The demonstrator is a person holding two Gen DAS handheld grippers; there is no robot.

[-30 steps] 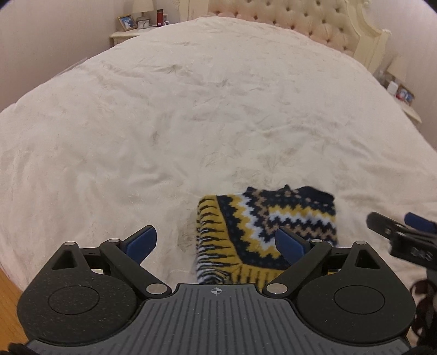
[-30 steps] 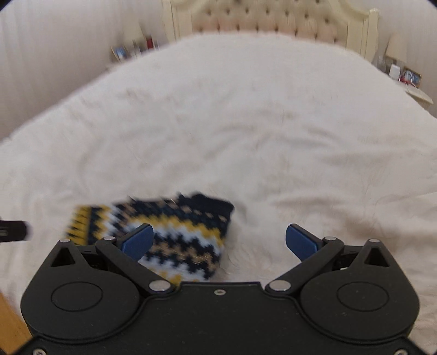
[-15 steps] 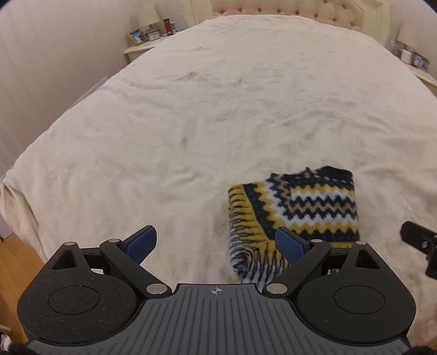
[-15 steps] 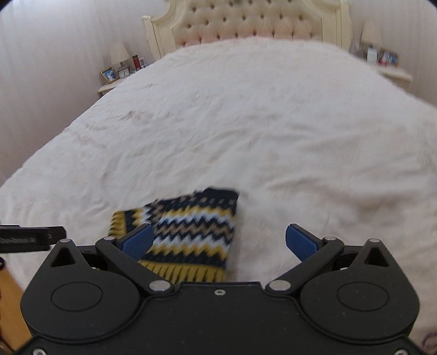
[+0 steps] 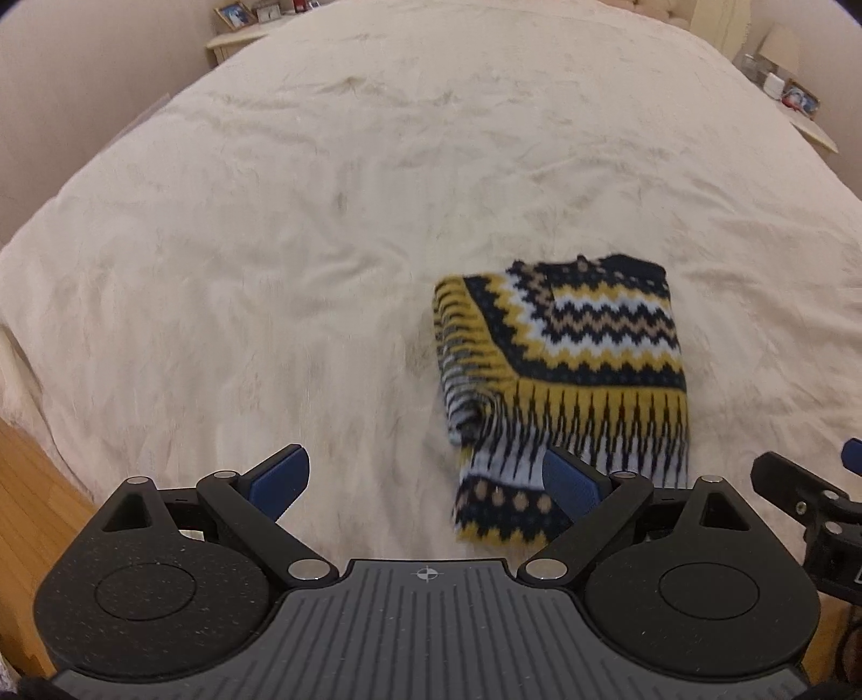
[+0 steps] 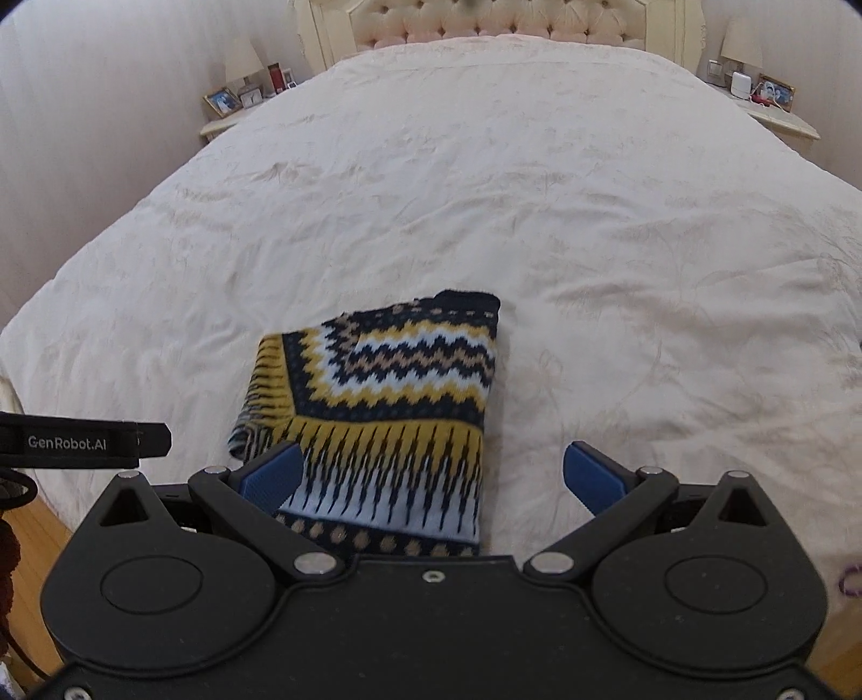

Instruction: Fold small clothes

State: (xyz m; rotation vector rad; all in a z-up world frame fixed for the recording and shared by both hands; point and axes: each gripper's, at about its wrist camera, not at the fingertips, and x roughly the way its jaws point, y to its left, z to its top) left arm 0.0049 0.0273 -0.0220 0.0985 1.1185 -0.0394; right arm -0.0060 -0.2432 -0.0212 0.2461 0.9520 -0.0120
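1. The knitted sweater (image 6: 385, 404) lay folded into a compact block on the cream bed (image 6: 539, 188), near the foot edge, zigzag bands up top and the fringe-patterned hem nearest the cameras.
2. Its left side bunched a little, a tucked layer rolling under there; that edge looked the loosest, probably the last part folded in.
3. It sat flat and unheld, so the fold looked finished or nearly so, judging by the tidy rectangle.
4. The right gripper (image 6: 431, 476) hung just above the hem, jaws spread wide, nothing between them; the sweater sat ahead, toward its left finger.
5. The left gripper (image 5: 425, 482) was spread wide and empty too, with the sweater off to its right, the hem corner just beside its right finger (image 5: 571, 482).
6. Bedside tables (image 6: 226, 121) with small frames stood well apart at the headboard (image 6: 495, 24).
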